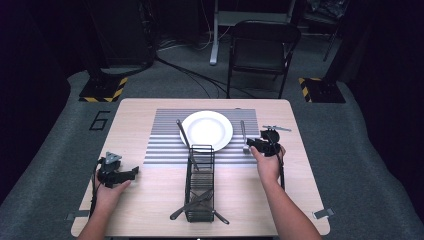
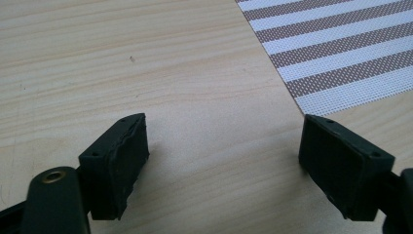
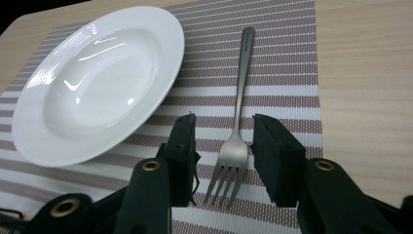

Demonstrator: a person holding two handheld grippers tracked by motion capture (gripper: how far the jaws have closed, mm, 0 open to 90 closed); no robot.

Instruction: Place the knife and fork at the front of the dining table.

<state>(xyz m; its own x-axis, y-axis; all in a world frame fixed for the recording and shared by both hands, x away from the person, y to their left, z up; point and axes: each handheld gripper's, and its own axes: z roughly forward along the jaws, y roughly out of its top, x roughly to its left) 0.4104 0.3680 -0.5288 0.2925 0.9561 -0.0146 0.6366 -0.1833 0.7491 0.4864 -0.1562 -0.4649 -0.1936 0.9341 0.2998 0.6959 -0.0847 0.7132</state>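
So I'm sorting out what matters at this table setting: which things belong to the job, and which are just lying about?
Part of the job:
- fork, lying on the striped mat between the right gripper's open fingers
- white plate
- wire basket with cutlery left in it
- left gripper, open over bare table

Lying about:
- folding chair
- floor cables

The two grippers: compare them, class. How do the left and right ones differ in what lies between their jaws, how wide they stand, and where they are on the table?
The left gripper stands wide open over bare wood, off the striped placemat; the right gripper sits over the placemat beside the white plate. Nothing lies between the left gripper's jaws; the fork lies between the right gripper's narrower jaws, apparently untouched. Both have black padded jaws.
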